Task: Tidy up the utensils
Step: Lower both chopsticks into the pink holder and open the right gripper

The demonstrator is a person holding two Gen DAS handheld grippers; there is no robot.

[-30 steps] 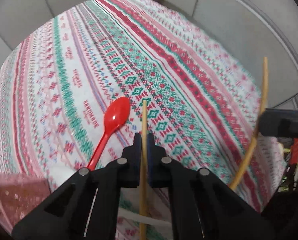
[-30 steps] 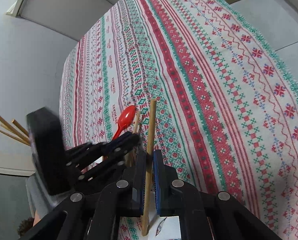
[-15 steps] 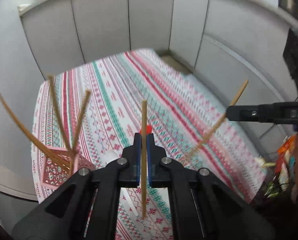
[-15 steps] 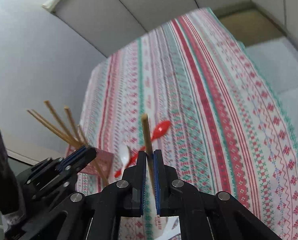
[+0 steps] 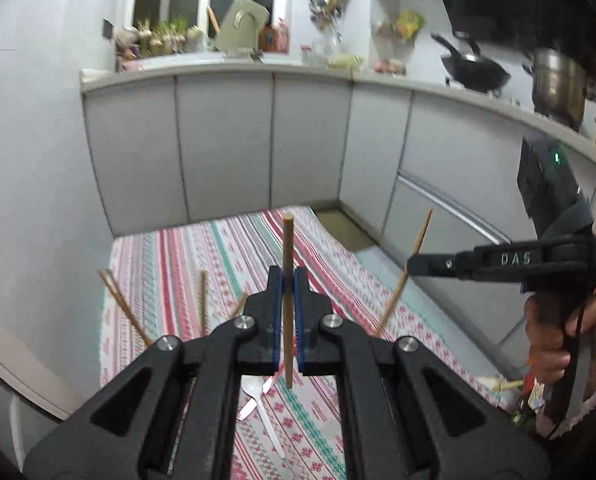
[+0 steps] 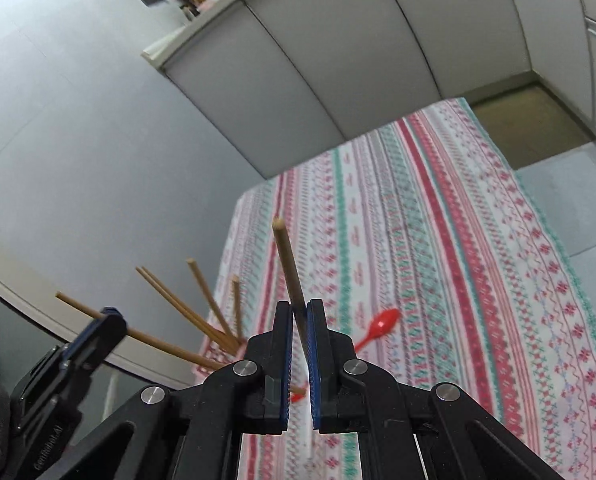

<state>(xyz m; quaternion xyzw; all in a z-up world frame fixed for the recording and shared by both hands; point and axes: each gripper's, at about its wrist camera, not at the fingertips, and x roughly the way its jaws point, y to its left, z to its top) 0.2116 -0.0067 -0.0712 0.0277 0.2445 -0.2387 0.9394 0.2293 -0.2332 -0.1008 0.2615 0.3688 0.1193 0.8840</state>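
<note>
Both pairs of fingers are clamped: one chopstick (image 5: 287,304) is pinched upright by the left gripper (image 5: 287,312), another chopstick (image 6: 292,276), tilted, by the right gripper (image 6: 298,344). Several chopsticks (image 6: 202,320) are splayed in a pink holder (image 6: 214,360).

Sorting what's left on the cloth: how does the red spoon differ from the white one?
The red spoon is bright red; the white spoon is white. In the right wrist view, the red spoon lies farther up the tablecloth with its bowl clear, while the white spoon is mostly hidden behind the tool. Both lie flat on the cloth, ungripped.
</note>
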